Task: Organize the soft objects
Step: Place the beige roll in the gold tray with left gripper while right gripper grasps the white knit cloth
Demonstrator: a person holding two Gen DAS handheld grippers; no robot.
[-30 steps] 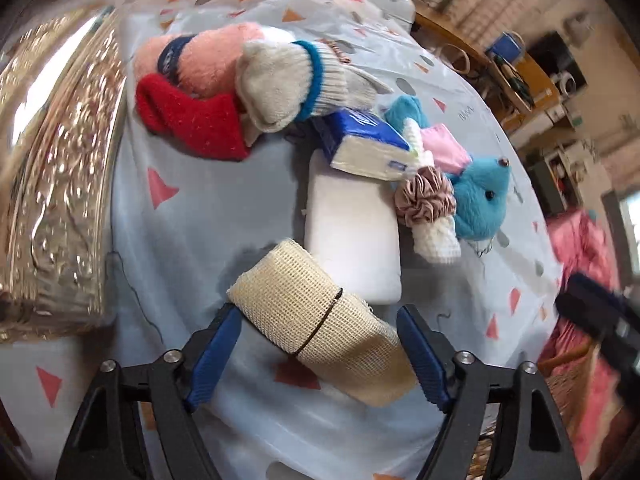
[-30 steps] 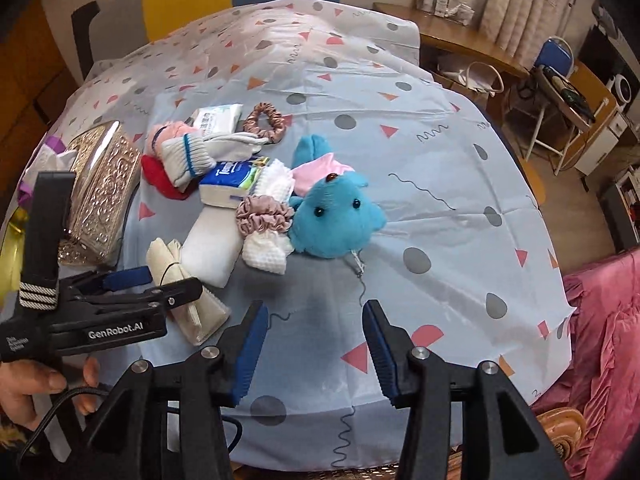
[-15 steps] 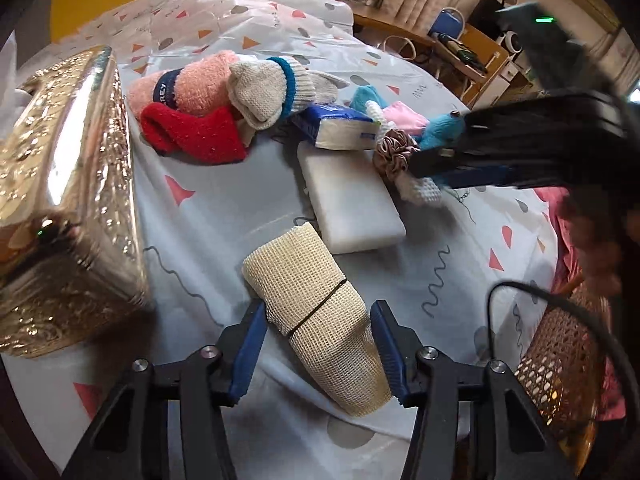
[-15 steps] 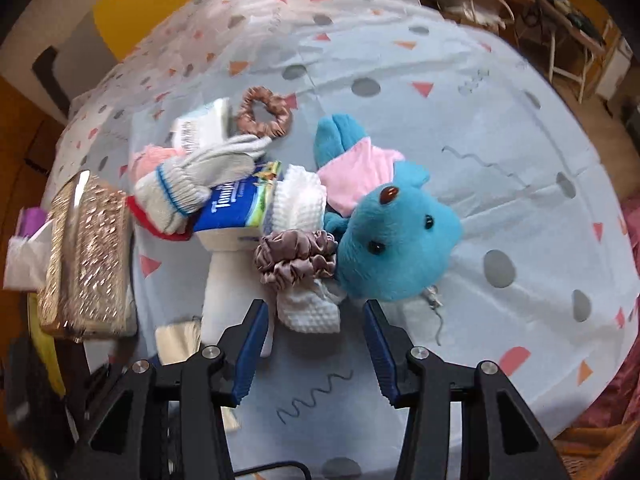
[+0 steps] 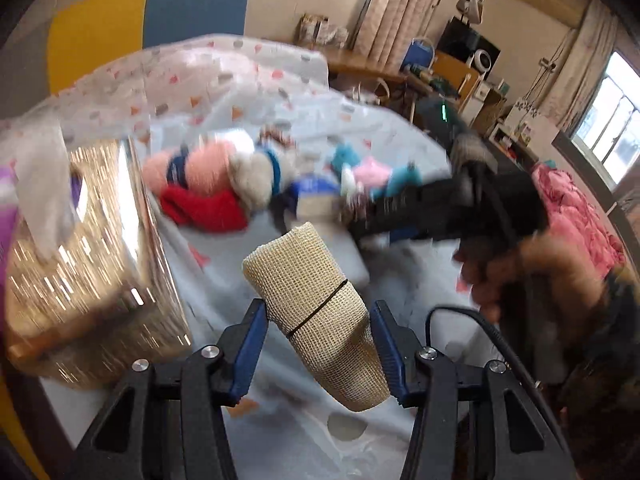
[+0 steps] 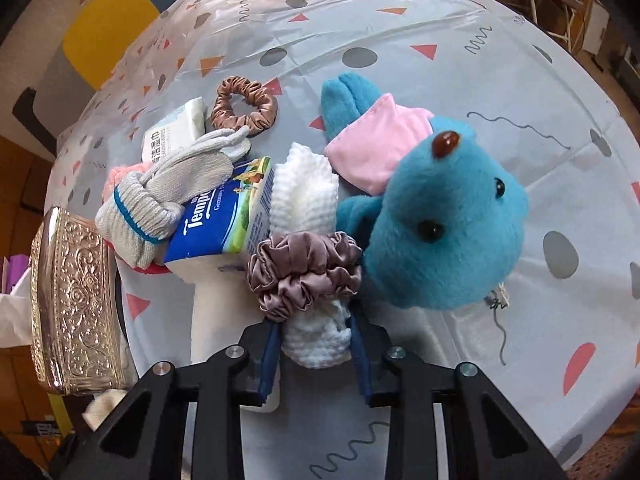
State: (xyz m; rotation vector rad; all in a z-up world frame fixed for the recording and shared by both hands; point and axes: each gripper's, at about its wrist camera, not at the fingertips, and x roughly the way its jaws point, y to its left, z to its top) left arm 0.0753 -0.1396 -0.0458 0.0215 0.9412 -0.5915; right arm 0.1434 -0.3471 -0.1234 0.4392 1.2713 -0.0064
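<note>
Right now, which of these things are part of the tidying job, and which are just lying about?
Job:
beige mesh roll, in left gripper
white knitted cloth, in right gripper
mauve scrunchie
blue plush toy
grey glove

Lying about:
tissue pack
embossed metal box

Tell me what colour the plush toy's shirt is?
Pink. The plush toy's shirt shows best in the right wrist view.

From the left wrist camera the pile of socks (image 5: 208, 184) and the blue plush toy (image 5: 376, 176) behind the beige mesh roll (image 5: 316, 316) smear into motion blur, so their edges cannot be told apart. The gold box (image 5: 88, 248) left of the roll is streaked too. In the right wrist view that gold box (image 6: 72, 300) is cut off by the left edge, and the white knit cloth (image 6: 308, 208) beside it disappears under the mauve scrunchie (image 6: 304, 272).
</note>
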